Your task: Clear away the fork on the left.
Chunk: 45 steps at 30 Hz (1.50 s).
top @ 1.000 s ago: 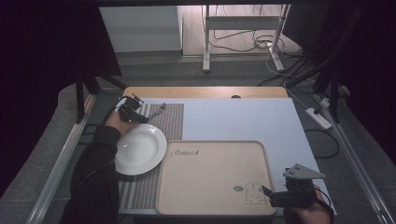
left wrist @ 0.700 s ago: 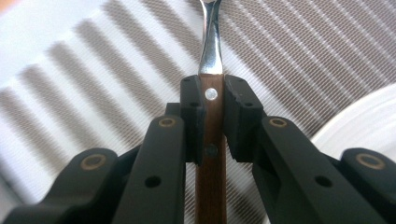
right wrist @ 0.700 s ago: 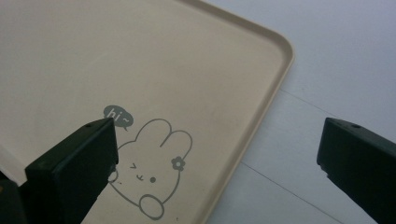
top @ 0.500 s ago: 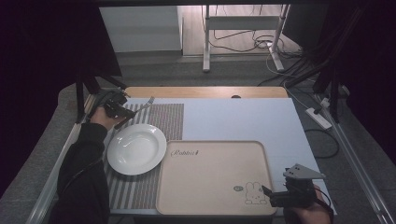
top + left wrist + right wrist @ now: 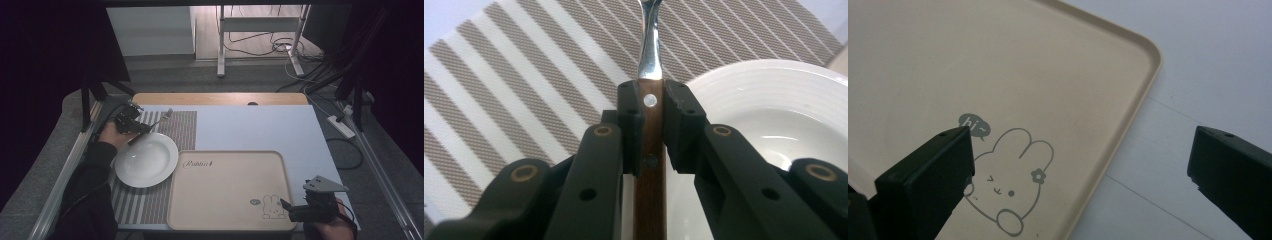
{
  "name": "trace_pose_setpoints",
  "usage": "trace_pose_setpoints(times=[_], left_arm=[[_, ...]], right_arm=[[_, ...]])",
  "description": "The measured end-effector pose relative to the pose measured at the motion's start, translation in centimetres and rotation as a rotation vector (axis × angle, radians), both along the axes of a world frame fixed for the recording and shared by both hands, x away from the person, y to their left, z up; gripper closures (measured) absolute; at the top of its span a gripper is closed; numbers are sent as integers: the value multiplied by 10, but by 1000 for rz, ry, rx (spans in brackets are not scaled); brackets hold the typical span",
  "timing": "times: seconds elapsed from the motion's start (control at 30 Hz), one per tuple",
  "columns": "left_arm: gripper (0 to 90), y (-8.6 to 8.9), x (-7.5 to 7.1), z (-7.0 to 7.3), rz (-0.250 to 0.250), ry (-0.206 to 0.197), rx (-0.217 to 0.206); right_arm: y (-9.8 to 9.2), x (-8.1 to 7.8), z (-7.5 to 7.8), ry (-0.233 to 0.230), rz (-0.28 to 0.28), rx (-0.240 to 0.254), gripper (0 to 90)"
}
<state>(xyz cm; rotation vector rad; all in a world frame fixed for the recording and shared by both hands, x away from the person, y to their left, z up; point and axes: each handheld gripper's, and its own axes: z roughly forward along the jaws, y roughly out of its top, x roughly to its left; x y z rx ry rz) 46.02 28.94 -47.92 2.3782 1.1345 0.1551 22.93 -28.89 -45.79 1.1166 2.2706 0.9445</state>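
Note:
My left gripper (image 5: 131,123) is shut on the brown wooden handle of a fork (image 5: 162,118). The fork's metal end points to the far right over the striped placemat (image 5: 182,127). In the left gripper view the pads (image 5: 630,117) clamp the handle, with the fork's steel neck (image 5: 650,55) running up from my left gripper (image 5: 651,100). A white plate (image 5: 146,159) lies on the placemat just in front of that hand, and its rim (image 5: 774,80) is right of the jaws. My right gripper (image 5: 287,207) stands open at the near right corner of the beige tray (image 5: 227,185), nothing between its jaws.
The tray (image 5: 973,60) has a rabbit drawing (image 5: 1008,175) near its corner. Pale blue table surface (image 5: 260,125) lies beyond the tray. A wooden strip (image 5: 220,98) borders the table's far side. Metal rails run along both table sides.
My left hand with the fork drew off to the left and then came back toward the plate's far rim, a little higher. The plate, tray and right gripper have stayed put.

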Motion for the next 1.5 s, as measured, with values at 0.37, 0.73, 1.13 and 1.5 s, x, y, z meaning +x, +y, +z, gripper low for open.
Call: trace_pose_setpoints(times=[0.37, 0.73, 1.13, 1.5], left_arm=[[778, -15, -35, 0, -20, -11, -44], [778, -28, -62, -2, -37, 1, -42], [778, -40, -94, 5, -30, -26, -79], [778, -49, -116, 4, -21, -12, -108]], right_arm=[[0, 0, 0, -1, -1, -2, 0], [0, -1, 0, -4, 5, -2, 0], [0, -2, 1, -10, 10, 1, 0], [0, -2, 1, -12, 16, 1, 0]])
